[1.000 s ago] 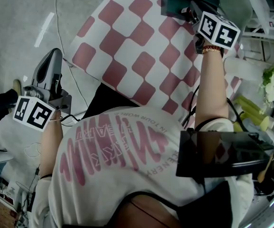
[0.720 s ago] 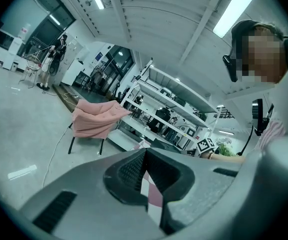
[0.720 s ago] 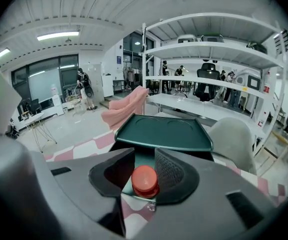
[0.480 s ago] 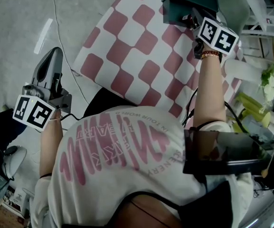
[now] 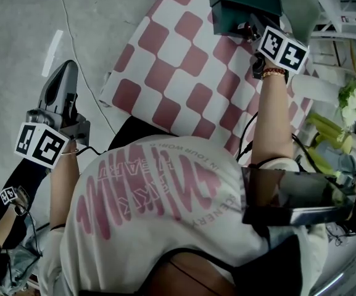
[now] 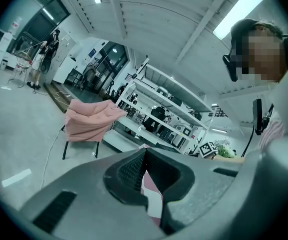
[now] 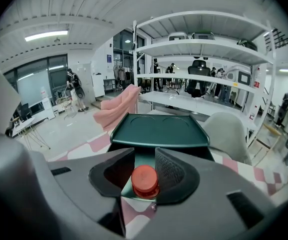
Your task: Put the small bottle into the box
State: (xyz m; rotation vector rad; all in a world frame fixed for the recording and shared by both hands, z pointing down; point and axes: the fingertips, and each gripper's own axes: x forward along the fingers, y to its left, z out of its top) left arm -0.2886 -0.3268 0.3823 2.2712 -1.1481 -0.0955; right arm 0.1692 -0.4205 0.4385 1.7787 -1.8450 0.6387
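Right hand-held gripper (image 7: 144,151) grips small bottle (image 7: 144,181); left one (image 6: 145,150) closed; shirt (image 5: 165,221) maybe "IN YOUR WORLD".

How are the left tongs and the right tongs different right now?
The left tongs are pinched shut on nothing; the right tongs squeeze the small bottle with its red cap. The left tongs hang out over the floor; the right tongs sit at the green box on the checked cloth. Both are grey.
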